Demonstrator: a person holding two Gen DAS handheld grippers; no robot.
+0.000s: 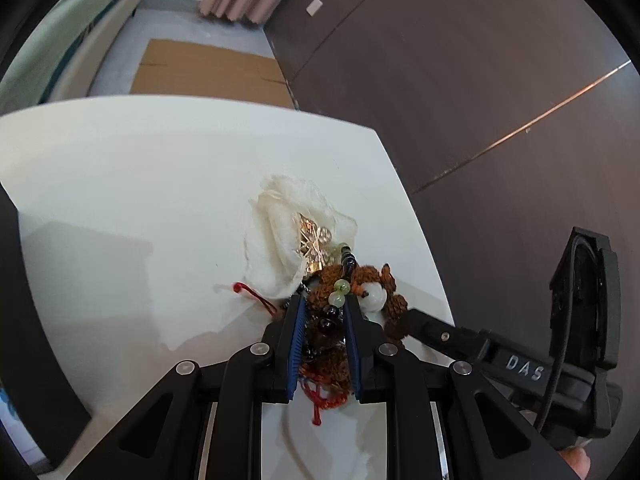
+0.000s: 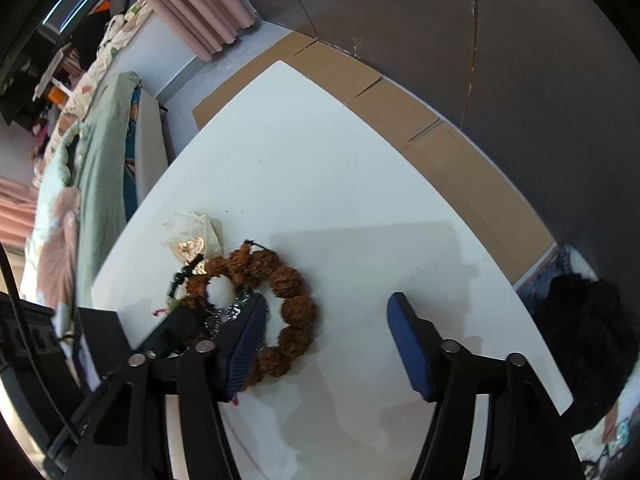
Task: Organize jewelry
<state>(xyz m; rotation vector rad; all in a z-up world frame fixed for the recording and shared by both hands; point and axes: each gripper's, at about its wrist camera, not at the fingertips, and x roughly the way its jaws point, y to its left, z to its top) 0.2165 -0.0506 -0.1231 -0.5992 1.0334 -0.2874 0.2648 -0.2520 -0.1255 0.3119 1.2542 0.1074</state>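
While my left gripper (image 1: 323, 304) pinches the dark glossy bead strand (image 1: 326, 322) at frame centre-bottom, my right gripper (image 2: 328, 312) gapes wide. Its left pad sits w/ the chunky brown seed-bead bracelet (image 2: 280, 288) on the white table (image 2: 320, 160).

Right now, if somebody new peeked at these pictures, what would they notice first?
Probably the big bracelet of bumpy brown beads, lying in a ring on the white table with a white bead in it. Next, the left gripper, its blue pads closed around a string of dark and green beads. Behind sits a crumpled white pouch with gold jewelry spilling out.
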